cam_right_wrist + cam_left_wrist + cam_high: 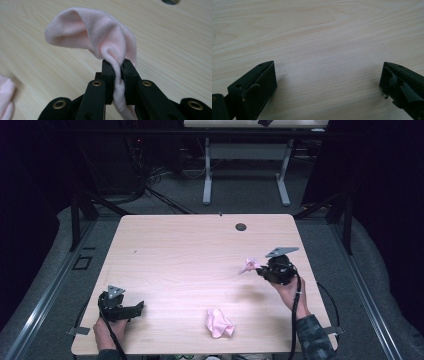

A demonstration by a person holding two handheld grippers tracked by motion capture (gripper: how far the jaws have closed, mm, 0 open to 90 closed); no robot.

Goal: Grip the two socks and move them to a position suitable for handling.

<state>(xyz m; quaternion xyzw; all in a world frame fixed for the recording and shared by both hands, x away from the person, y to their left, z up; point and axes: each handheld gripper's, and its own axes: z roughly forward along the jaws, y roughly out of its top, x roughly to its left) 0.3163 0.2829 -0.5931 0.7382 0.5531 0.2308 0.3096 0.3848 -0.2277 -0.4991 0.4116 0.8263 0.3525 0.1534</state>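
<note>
1. Dark lab bay is surrounding a pale wood table; cable grommet is sitting near the far edge, second desk standing behind it.
2. Left gripper is resting low at the near-left corner, in the person's left hand. Left gripper view is showing its jaws spread wide over bare wood, nothing between them.
3. Loose pink cloth is lying crumpled near the front edge, between the two hands, touching neither gripper. It is also peeking in at the left edge of the right gripper view.
4. Right gripper is clamping a second pink cloth and carrying it clear of the table on the right side; high view is putting it just left of the right hand. Jaws are pinching a narrow bunched fold, most of the fabric flopping free above the pads.
5. Risks, as I'm judging it: the pinch is catching little fabric, so a quick swing could be pulling it out. The free flap is hiding the tips from the gripper camera, so placement could be drifting off. The loose piece is sitting close to the front edge; a forearm sweep could be knocking it to the floor.
</note>
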